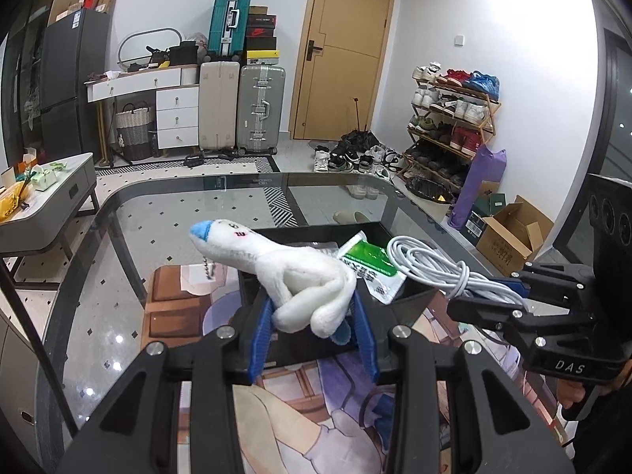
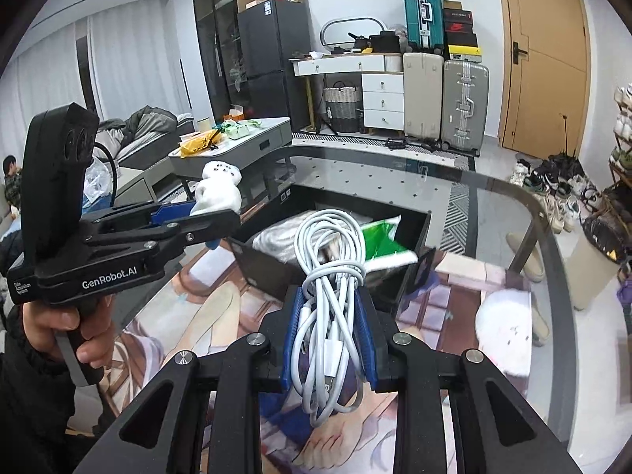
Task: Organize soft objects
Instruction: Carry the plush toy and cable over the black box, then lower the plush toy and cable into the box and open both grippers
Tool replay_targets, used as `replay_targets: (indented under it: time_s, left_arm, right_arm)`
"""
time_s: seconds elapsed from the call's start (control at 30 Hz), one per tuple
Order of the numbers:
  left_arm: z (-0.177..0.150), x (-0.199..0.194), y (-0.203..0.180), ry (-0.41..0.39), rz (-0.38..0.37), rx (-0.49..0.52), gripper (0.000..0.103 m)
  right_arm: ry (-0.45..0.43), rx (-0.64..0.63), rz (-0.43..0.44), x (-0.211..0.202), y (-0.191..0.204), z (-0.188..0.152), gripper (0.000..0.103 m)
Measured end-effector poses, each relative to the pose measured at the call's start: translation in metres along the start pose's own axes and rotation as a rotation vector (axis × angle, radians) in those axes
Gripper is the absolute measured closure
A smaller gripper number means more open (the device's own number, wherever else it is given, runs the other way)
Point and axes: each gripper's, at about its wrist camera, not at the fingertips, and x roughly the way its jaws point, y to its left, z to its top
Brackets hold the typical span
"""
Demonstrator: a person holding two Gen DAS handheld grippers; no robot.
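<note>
My left gripper (image 1: pixel 312 296) is shut on a white plush toy (image 1: pixel 300 276) with a blue beak and a bead chain, held above the picture mat (image 1: pixel 300 403). Seen from the right wrist view, the left gripper (image 2: pixel 213 213) carries the plush toy (image 2: pixel 219 191) at the left. My right gripper (image 2: pixel 328 296) is shut on a coiled white cable (image 2: pixel 328 252), whose loops stick out past the blue pads. The right gripper (image 1: pixel 486 294) and cable (image 1: pixel 430 260) hang just right of the plush. Behind both stands an open black box (image 2: pixel 268 264) holding a green-and-white packet (image 2: pixel 383 237) and a silvery pouch (image 2: pixel 276 237).
The mat lies on a glass table (image 1: pixel 166 213) with a dark rounded rim. A white fluffy thing (image 2: pixel 501 328) lies on the mat at the right. Beyond are a grey coffee table (image 1: pixel 47 197), suitcases (image 1: pixel 241 106), a shoe rack (image 1: pixel 450 126) and a person's hand (image 2: pixel 79 339).
</note>
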Motion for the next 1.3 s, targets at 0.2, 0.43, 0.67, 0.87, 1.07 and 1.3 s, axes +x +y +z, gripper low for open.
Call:
replay_targets:
  time_s: [0.2,0.43,0.67,0.87,1.07,1.3]
  left_arm:
    - [0.006,0.011,0.006,0.002,-0.008,-0.029,0.067]
    - [0.015,0.030,0.001,0.021,-0.015,-0.015,0.067]
    - [0.019,0.053,-0.005,0.054,-0.010,0.005,0.067]
    - [0.019,0.068,-0.005,0.086,-0.009,0.013,0.067]
    - [0.014,0.082,-0.005,0.118,-0.021,0.014,0.067]
    - [0.007,0.091,-0.003,0.141,-0.018,0.020,0.067]
  right_arm:
    - [0.019,-0.022,-0.007,0.019,-0.006,0.016,0.077]
    - [0.049,-0.026,-0.014,0.044,-0.013,0.030,0.077]
    - [0.077,-0.026,-0.024,0.071,-0.022,0.043,0.077]
    - [0.104,-0.053,-0.026,0.089,-0.025,0.048,0.077]
    - [0.131,-0.109,-0.034,0.104,-0.022,0.053,0.077]
    - [0.182,-0.166,-0.024,0.123,-0.022,0.051,0.077]
